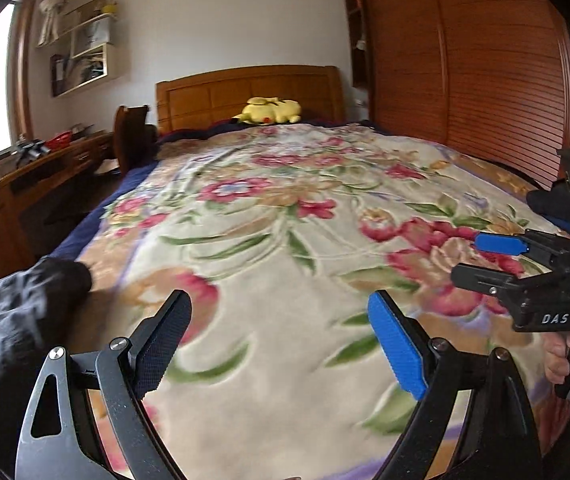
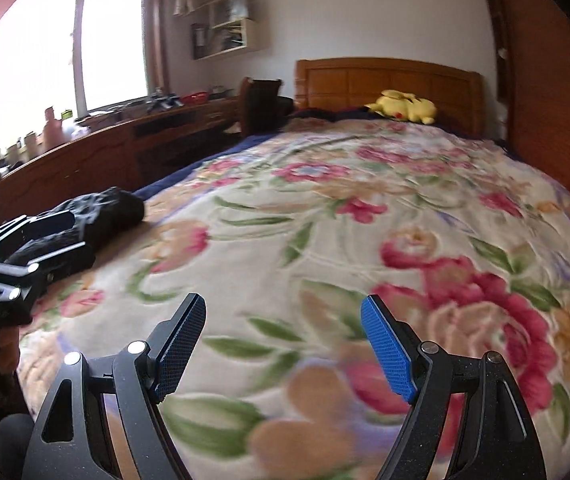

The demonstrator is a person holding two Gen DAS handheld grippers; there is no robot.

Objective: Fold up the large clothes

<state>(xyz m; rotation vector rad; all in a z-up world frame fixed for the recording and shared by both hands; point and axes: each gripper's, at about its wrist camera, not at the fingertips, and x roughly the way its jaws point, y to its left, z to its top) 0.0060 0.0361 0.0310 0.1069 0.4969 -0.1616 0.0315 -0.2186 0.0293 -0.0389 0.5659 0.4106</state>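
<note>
Black clothing [image 2: 97, 216] lies bunched at the bed's [image 1: 285, 208] left edge, partly cut off; both views blur. Left claw [image 1: 281, 344] and right claw [image 2: 283, 350] gape apart, empty; a yellow plush [image 1: 271, 111] rests by the headboard.

Daylight floods in from the window [image 2: 65, 40], which I see blown out to pure white. Away from it the room is softly, evenly lit. The floral blanket [image 1: 285, 240] smears with motion blur in both views, and fisheye bending curves the wardrobe [image 1: 465, 60] at the edges.
</note>
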